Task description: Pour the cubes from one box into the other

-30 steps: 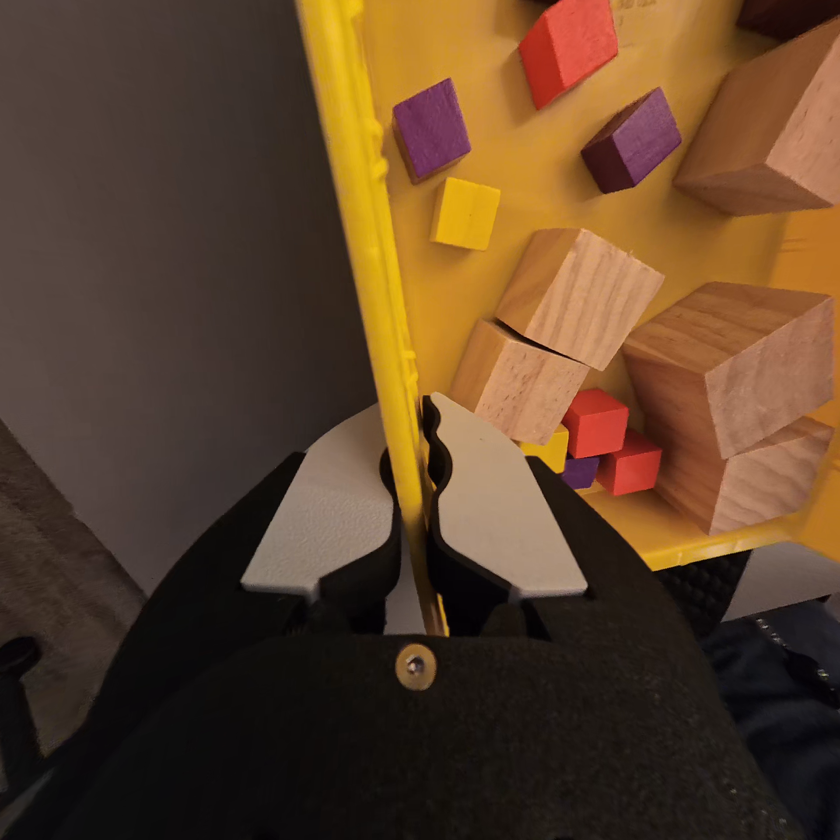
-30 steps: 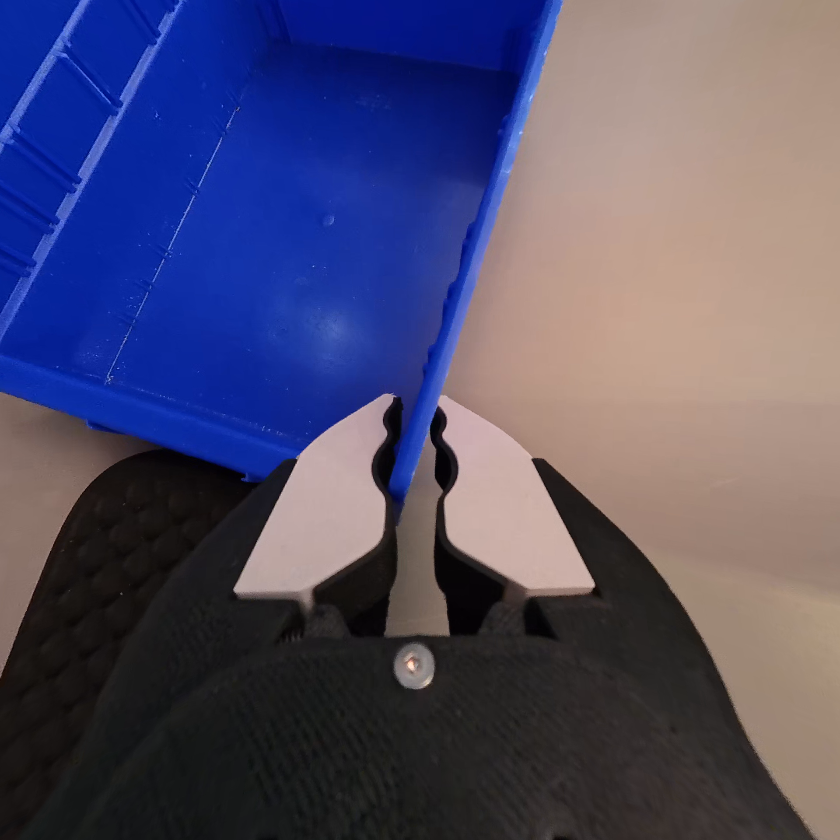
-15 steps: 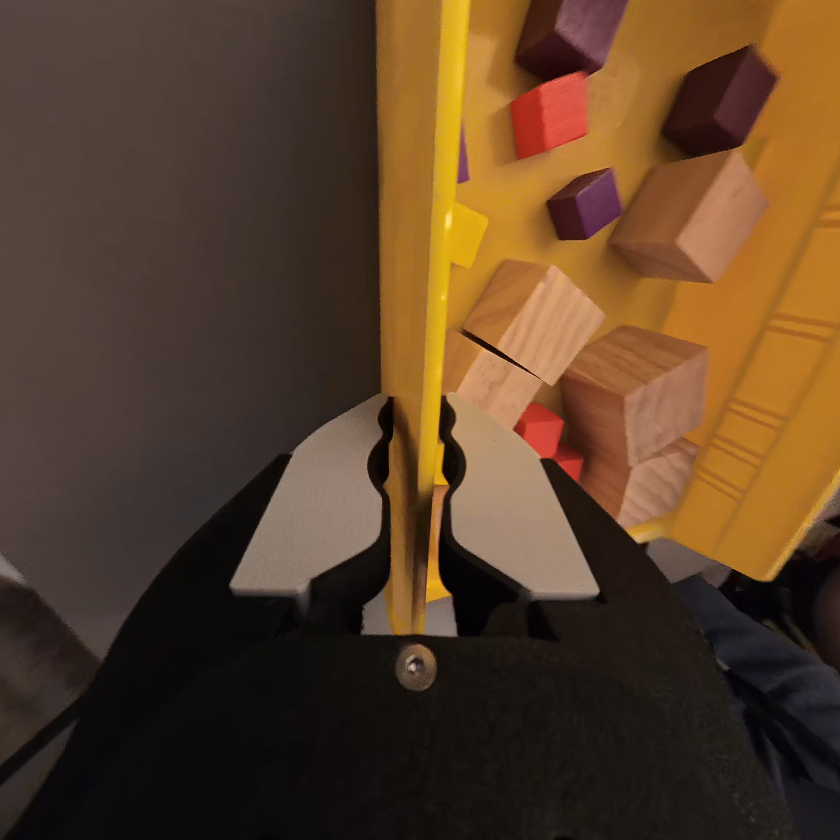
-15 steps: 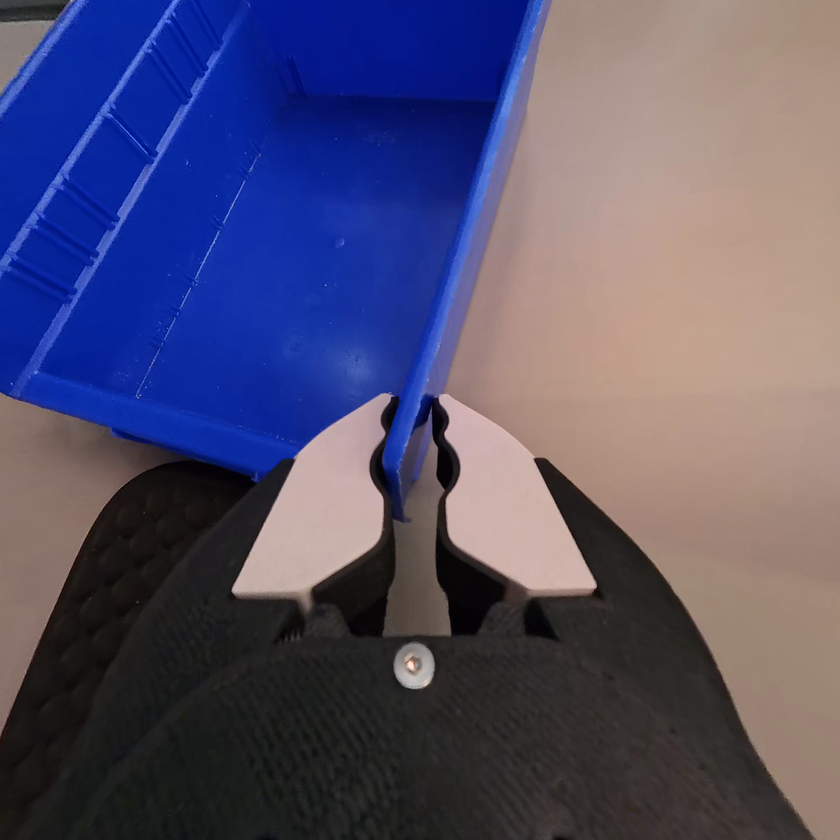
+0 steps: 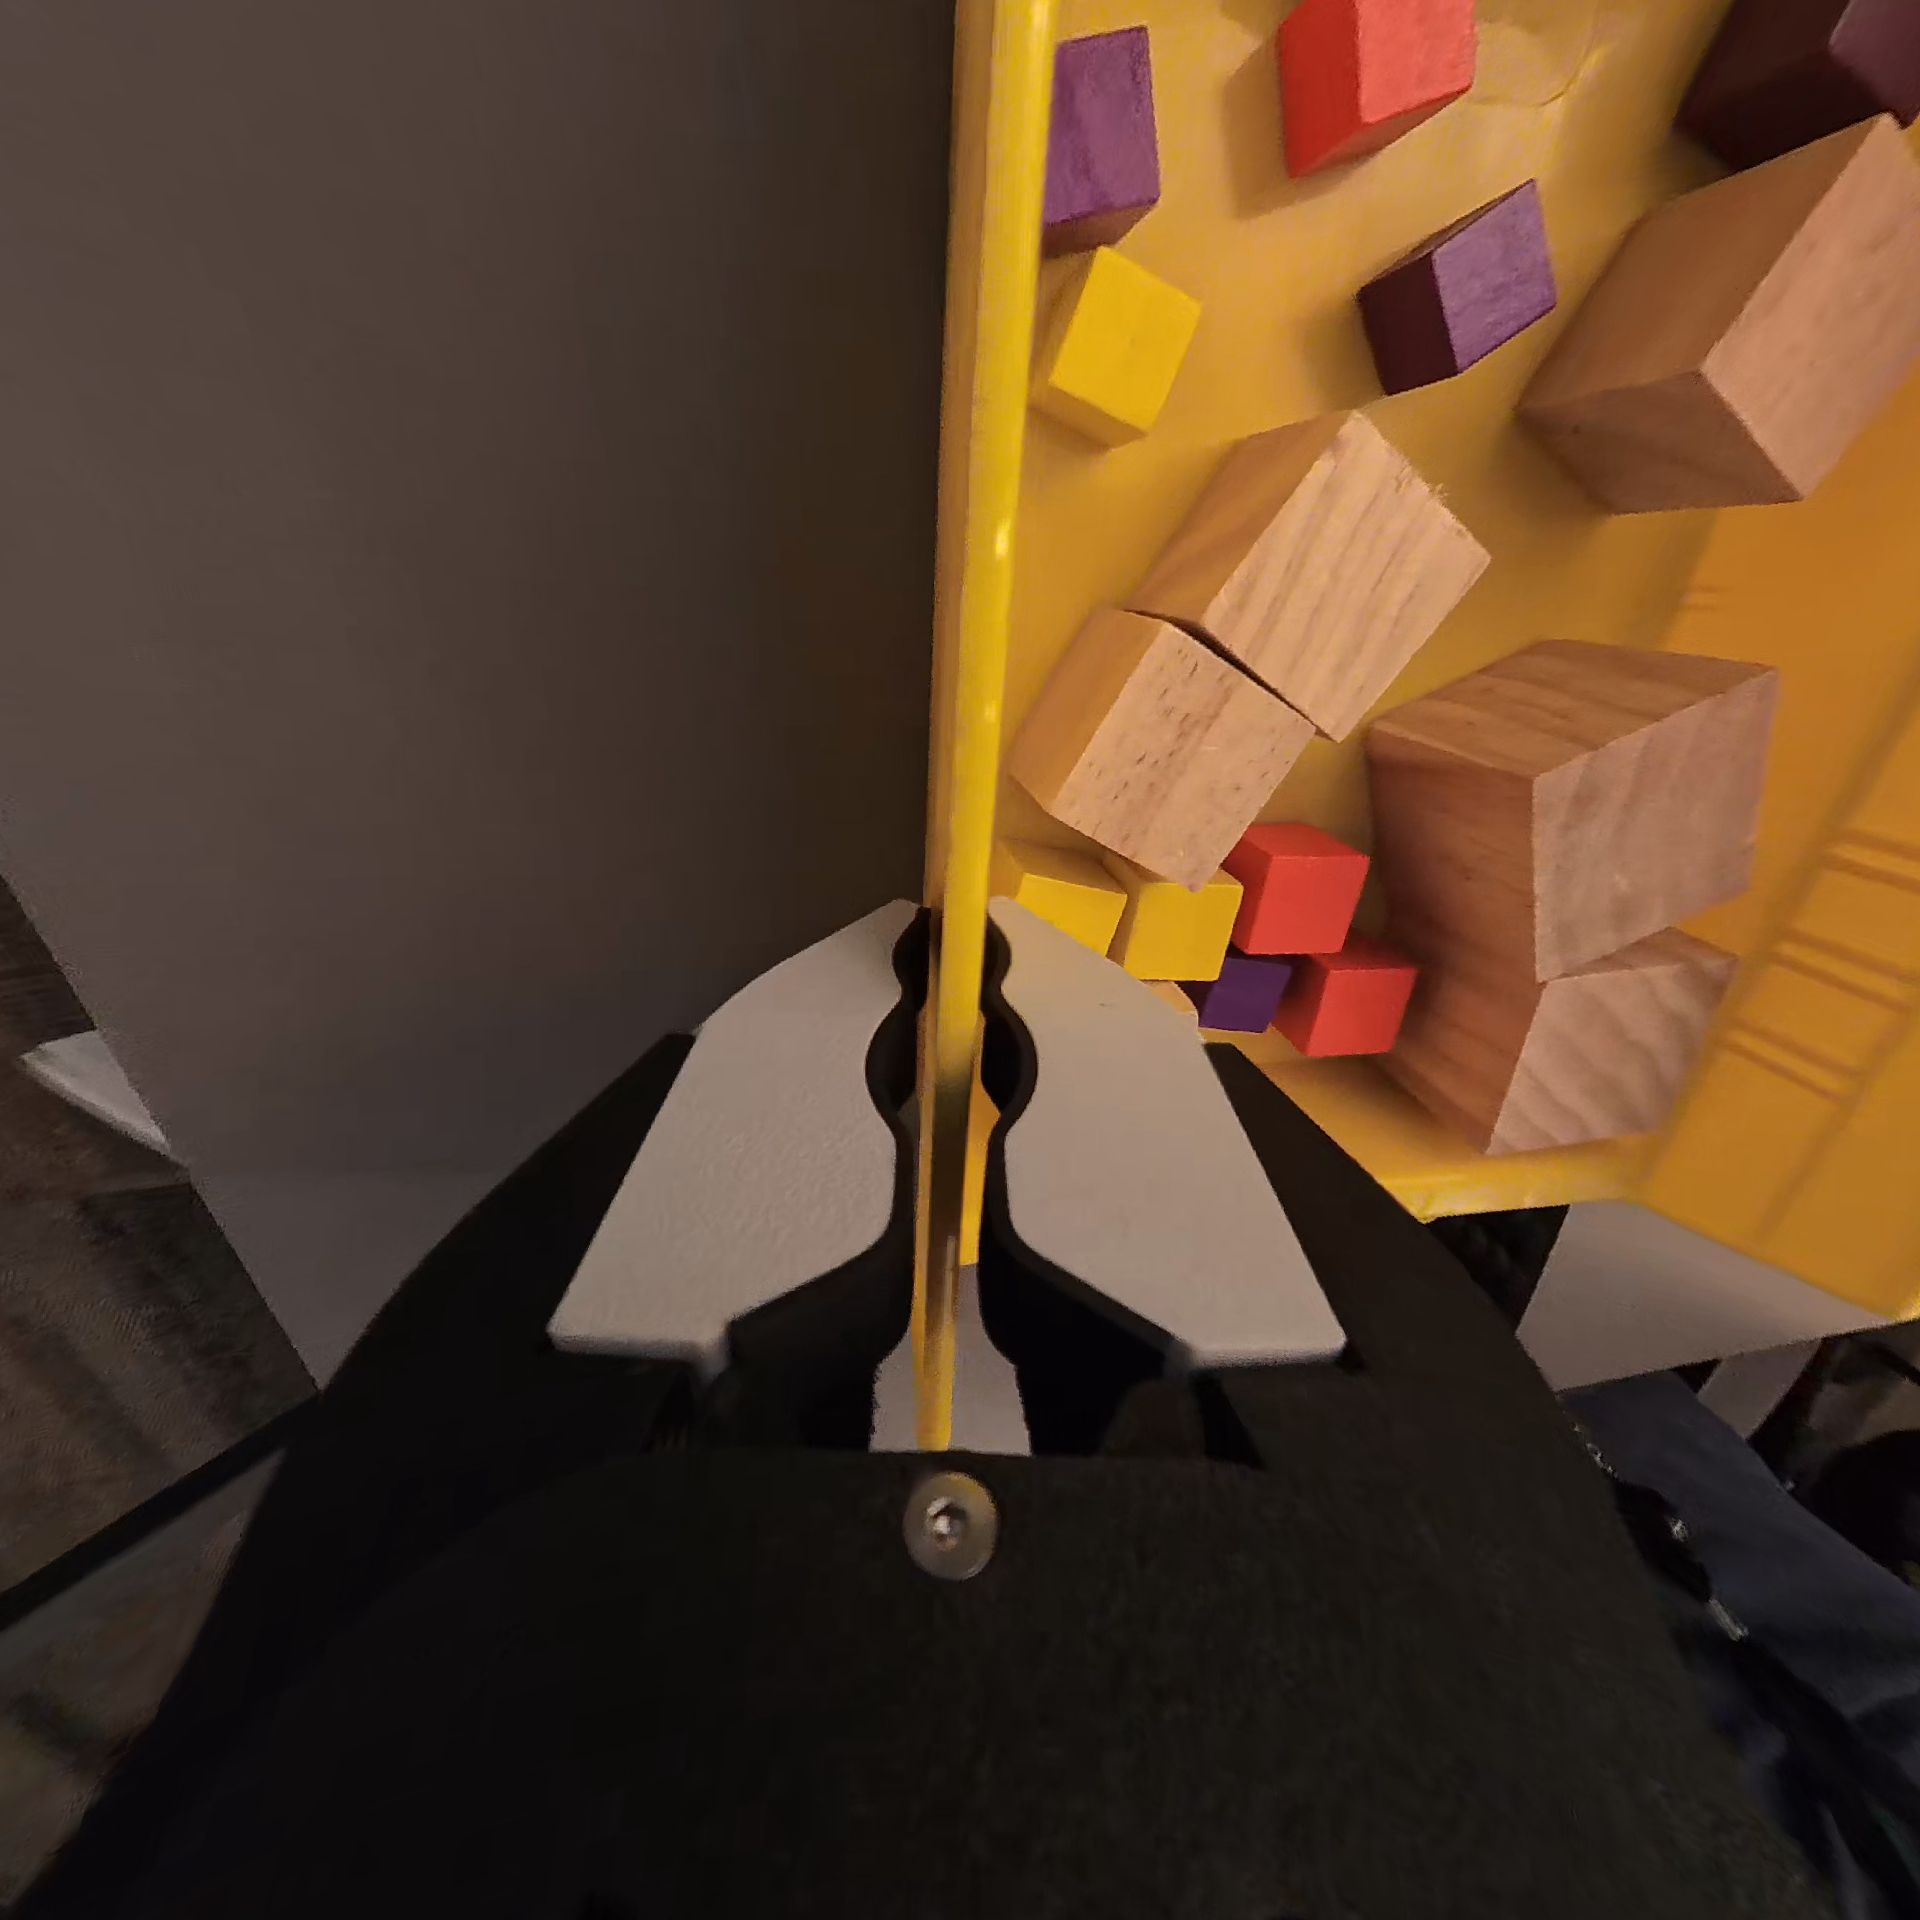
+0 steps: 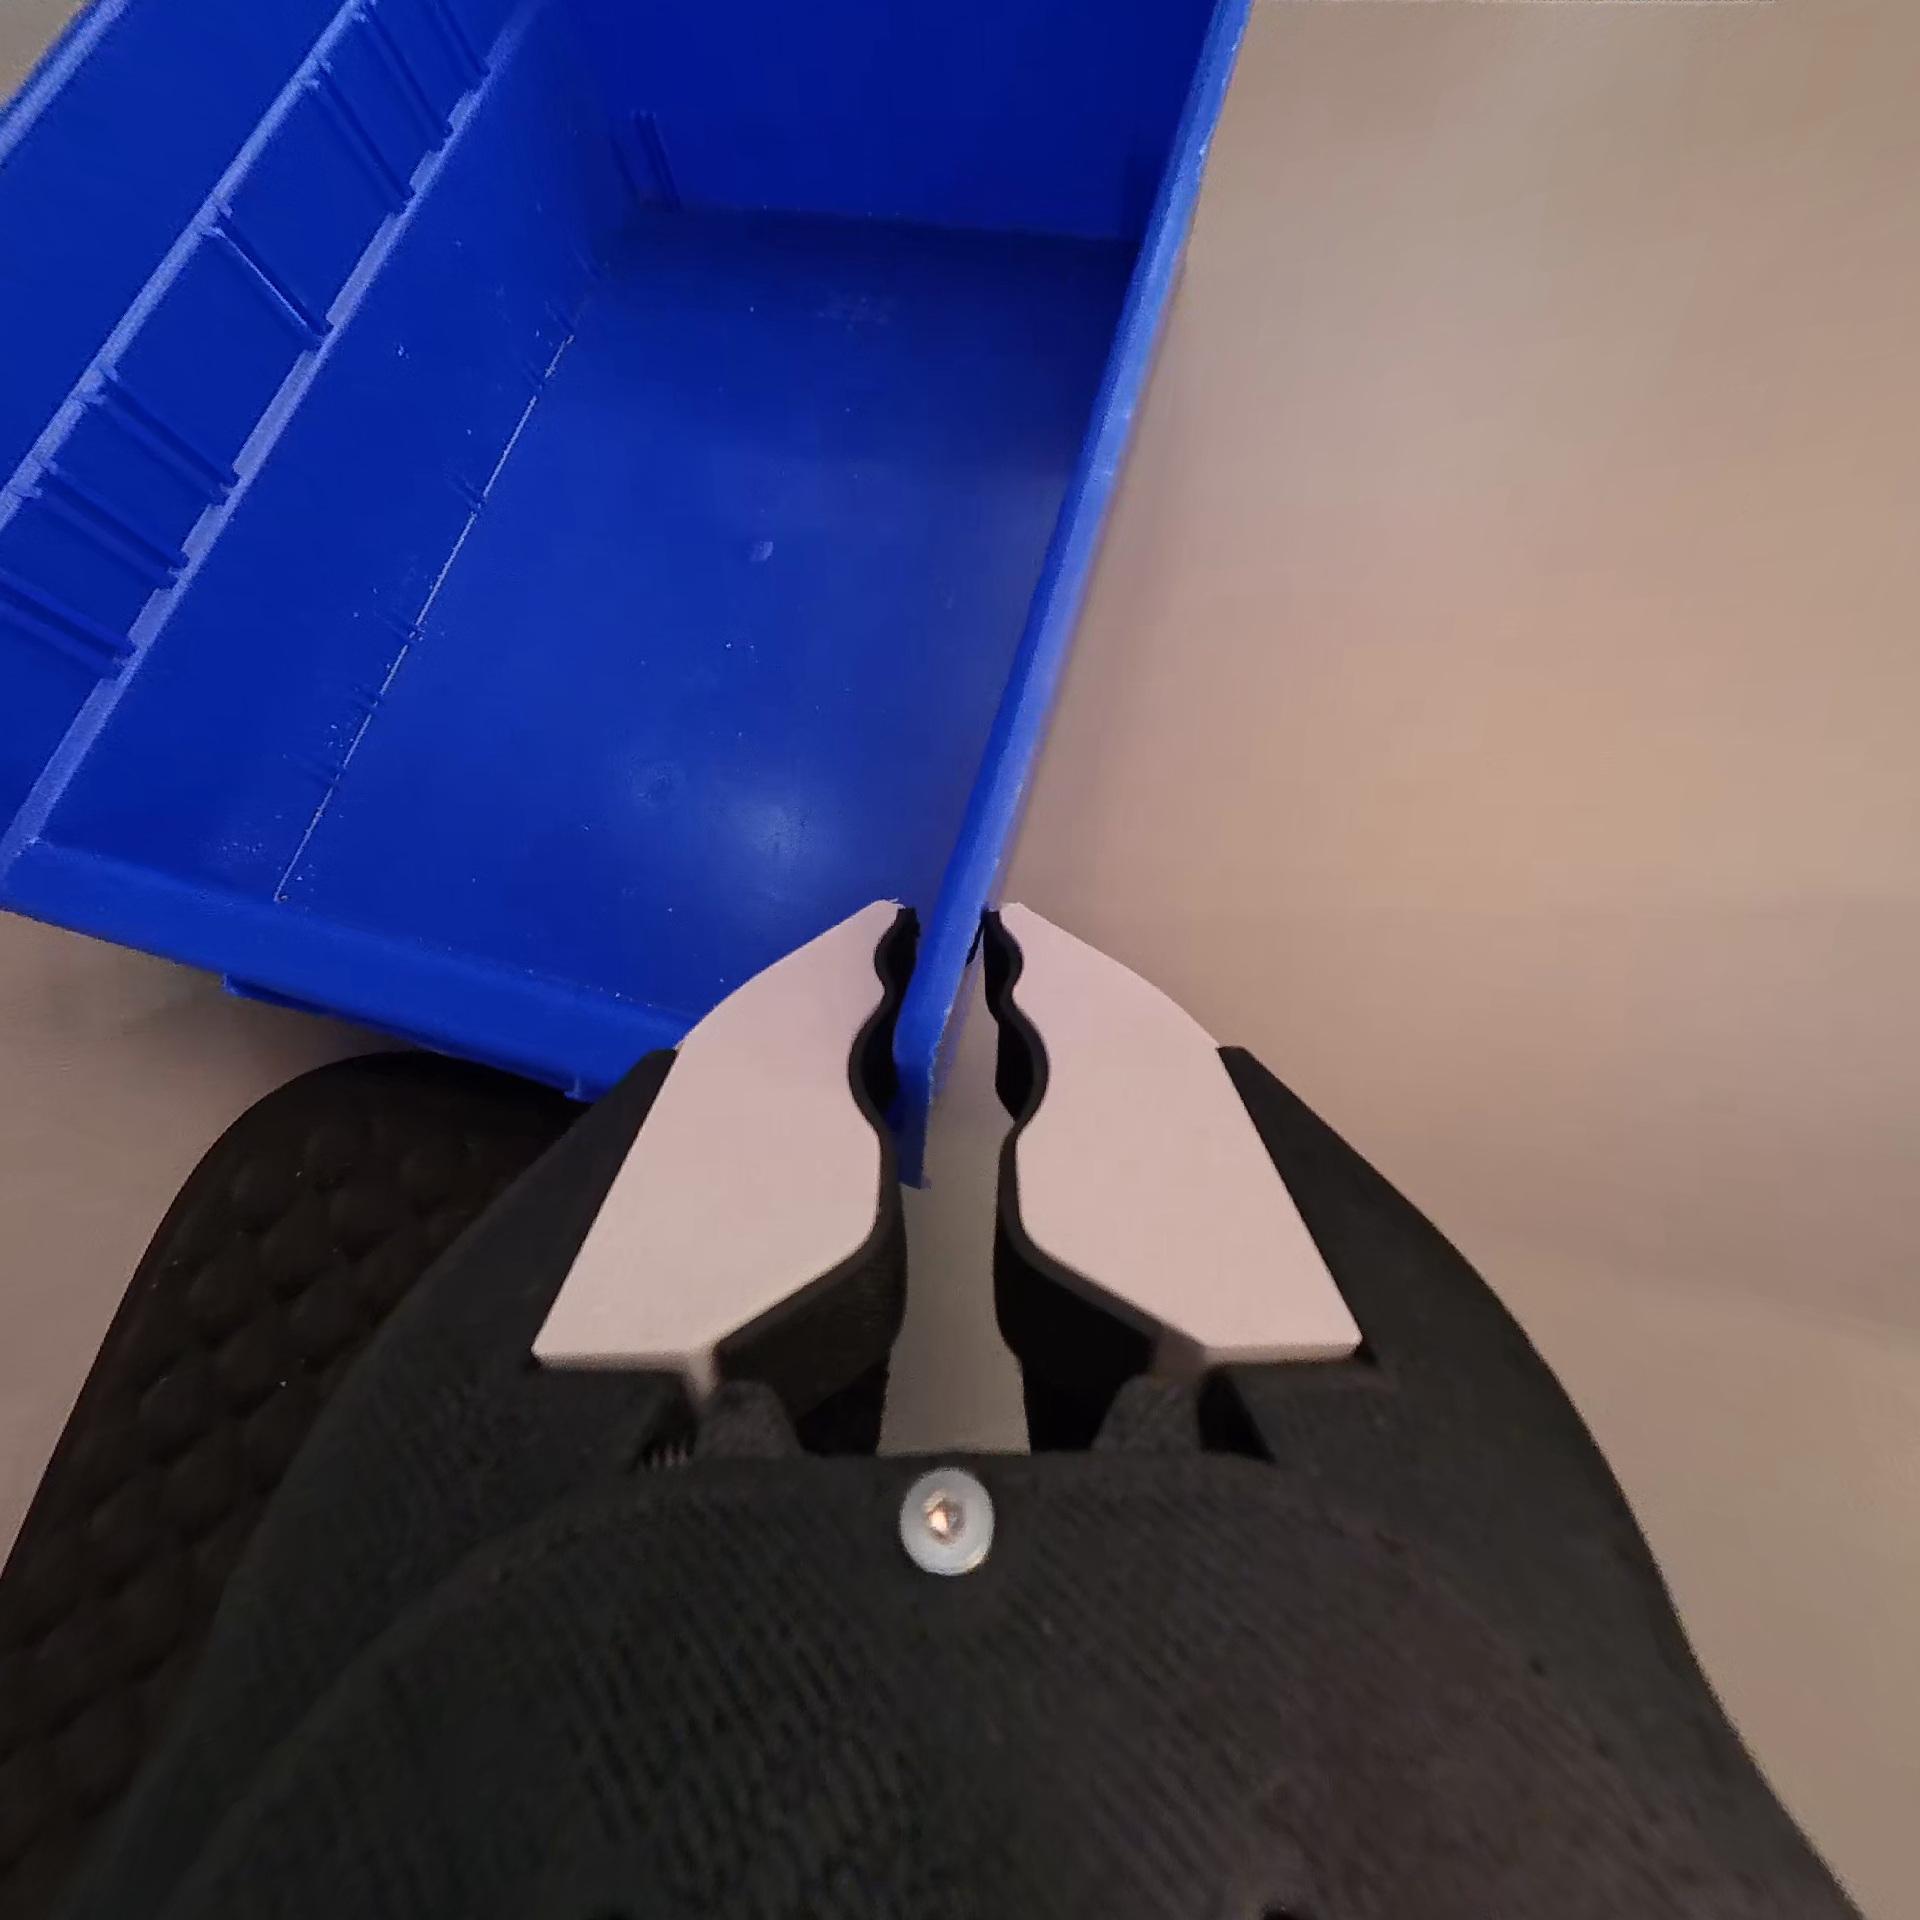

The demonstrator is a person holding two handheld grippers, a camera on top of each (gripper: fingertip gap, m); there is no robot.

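while the left gripper (image 5: pixel 951 925) is clenching the left side wall of the yellow plastic box (image 5: pixel 977 520), that box is swinging back from the edge-on angle it showed half a second ago, so more of its floor is facing the camera again. the cubes are sitting inside it: large plain wooden cubes (image 5: pixel 1309 566) across the middle and right, and small painted cubes in red, purple and yellow (image 5: pixel 1294 888), several bunched in the near corner just beside the gripper's right finger (none is leaving the box yet). the right gripper (image 6: pixel 951 920) is pinching the right wall of the empty blue plastic box (image 6: pixel 1091 582); over the last second this box is appearing straighter and fuller in view, seemingly resting on the pale beige tabletop (image 6: pixel 1507 623). judging by this, both boxes are being held and positioned, and the actual pour is not yet started; the yellow box is needing to come over the blue one and tilt.
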